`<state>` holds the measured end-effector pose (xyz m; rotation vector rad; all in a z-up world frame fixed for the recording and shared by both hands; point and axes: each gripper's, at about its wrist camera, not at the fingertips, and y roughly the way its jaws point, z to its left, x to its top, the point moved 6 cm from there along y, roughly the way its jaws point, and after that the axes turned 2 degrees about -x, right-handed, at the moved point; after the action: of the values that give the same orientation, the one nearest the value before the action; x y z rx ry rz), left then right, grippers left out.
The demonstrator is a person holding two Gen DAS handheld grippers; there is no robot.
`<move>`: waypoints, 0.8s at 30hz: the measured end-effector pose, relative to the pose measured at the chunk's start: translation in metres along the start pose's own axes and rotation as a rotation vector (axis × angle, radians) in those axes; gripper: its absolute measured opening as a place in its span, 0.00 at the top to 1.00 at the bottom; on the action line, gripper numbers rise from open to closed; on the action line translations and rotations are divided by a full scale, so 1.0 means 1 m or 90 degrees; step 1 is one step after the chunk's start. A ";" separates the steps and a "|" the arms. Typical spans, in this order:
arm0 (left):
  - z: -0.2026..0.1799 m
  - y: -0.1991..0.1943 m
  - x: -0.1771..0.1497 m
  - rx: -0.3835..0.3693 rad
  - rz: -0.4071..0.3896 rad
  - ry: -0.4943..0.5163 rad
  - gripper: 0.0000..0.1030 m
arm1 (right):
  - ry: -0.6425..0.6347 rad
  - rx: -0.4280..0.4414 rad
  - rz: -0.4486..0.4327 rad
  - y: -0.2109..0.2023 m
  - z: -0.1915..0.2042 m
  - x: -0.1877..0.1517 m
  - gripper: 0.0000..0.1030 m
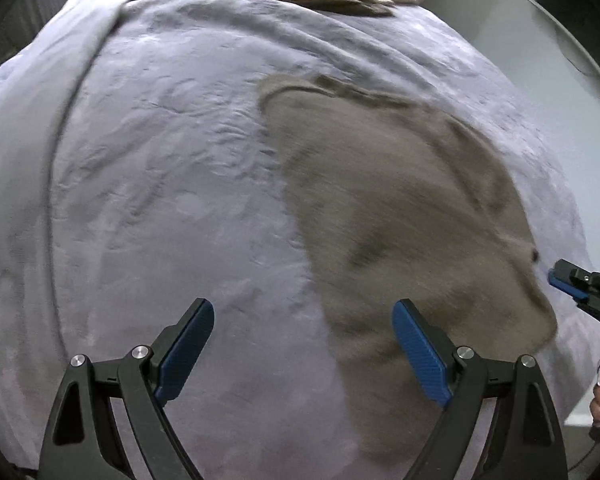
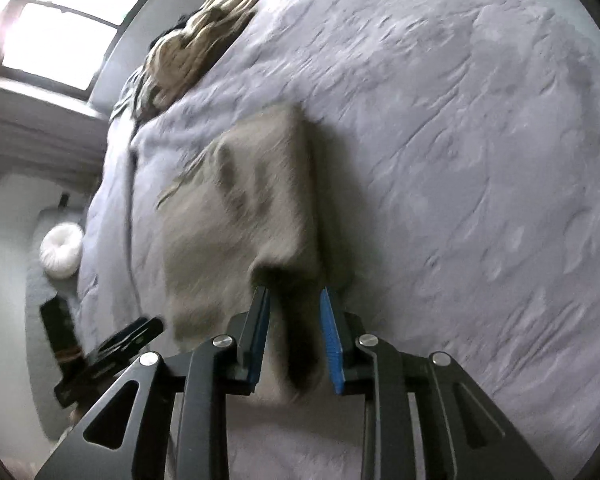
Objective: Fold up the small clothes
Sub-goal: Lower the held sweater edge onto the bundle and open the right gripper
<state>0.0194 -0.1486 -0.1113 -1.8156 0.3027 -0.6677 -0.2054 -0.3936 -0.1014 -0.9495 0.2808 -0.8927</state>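
Cloth [image 1: 400, 216], grey-brown and folded flat, is lying on the lilac bed [image 1: 172, 168], while the left gripper [image 1: 303, 350] is hovering with jaws spread wide and empty, and the right gripper [image 2: 294, 338] is standing slightly parted around a loose corner.

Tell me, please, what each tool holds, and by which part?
Left tool: nothing, jaws open. Right tool: a bunched edge of the tan garment sits between its pads; whether they pinch it cannot be told.

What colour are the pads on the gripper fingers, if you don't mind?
Blue pads on black fingers, clearest in the left wrist view.
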 end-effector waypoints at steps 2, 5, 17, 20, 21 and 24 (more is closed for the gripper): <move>-0.008 0.007 -0.009 0.014 0.017 0.023 0.11 | -0.020 -0.006 0.020 0.008 0.008 -0.008 0.72; -0.011 0.022 -0.027 0.026 0.047 0.047 0.11 | -0.048 -0.009 0.043 0.015 0.016 -0.021 0.72; 0.000 0.024 -0.049 0.002 0.055 0.042 0.11 | -0.008 -0.085 0.075 0.033 -0.024 -0.044 0.92; 0.002 0.023 -0.050 -0.002 0.059 0.032 0.11 | 0.025 -0.077 0.069 0.034 -0.035 -0.048 0.89; 0.005 0.022 -0.051 -0.003 0.059 0.029 0.11 | 0.026 -0.080 0.067 0.032 -0.036 -0.049 0.87; 0.008 0.020 -0.052 -0.008 0.065 0.018 0.11 | 0.019 -0.090 0.070 0.029 -0.034 -0.053 0.87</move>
<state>-0.0161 -0.1225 -0.1471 -1.7904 0.4164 -0.6222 -0.2426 -0.3657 -0.1525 -1.0422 0.4217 -0.7949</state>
